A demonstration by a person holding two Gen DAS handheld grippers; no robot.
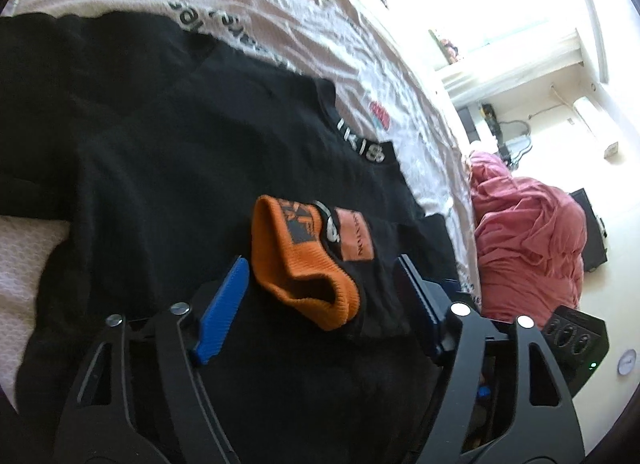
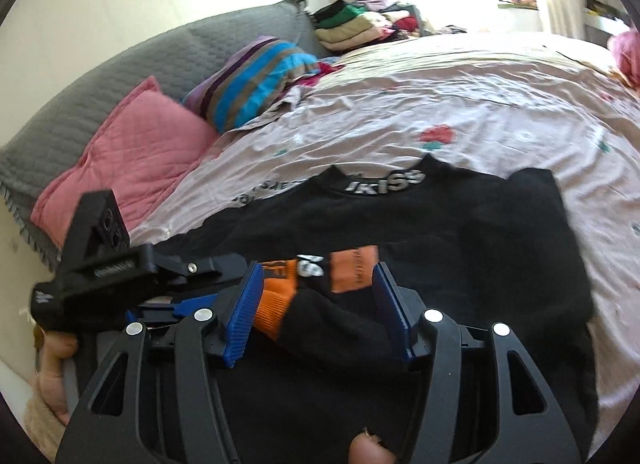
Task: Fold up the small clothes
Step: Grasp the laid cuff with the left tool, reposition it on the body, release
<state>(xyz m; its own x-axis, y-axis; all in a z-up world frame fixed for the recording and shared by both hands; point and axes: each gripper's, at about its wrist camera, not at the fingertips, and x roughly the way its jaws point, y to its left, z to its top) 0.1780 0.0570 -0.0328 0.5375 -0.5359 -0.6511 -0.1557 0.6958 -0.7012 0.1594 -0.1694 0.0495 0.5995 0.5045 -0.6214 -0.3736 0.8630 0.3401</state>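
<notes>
My left gripper (image 1: 320, 288) hangs wide open, its blue pads on either side of the orange cuff (image 1: 296, 264) without touching it. My right gripper (image 2: 316, 308) is spread wide too, with the same cuff and dark cloth lying loose between its pads. Both sit low at the near hem of the black shirt (image 1: 168, 151), which lies flat on the bed sheet (image 2: 440, 103), its collar (image 2: 384, 183) pointing away from me and its long axis running from hem to collar. The shirt's right sleeve (image 2: 536, 199) is folded inward. Bare sheet runs beyond the collar and off to the right. To the left stand a pink pillow (image 2: 132, 159) and a striped pillow (image 2: 256, 79); folded clothes (image 2: 360, 23) stack at the far corner. A heap of pink cloth (image 1: 532, 240) sits past the bed's edge.
</notes>
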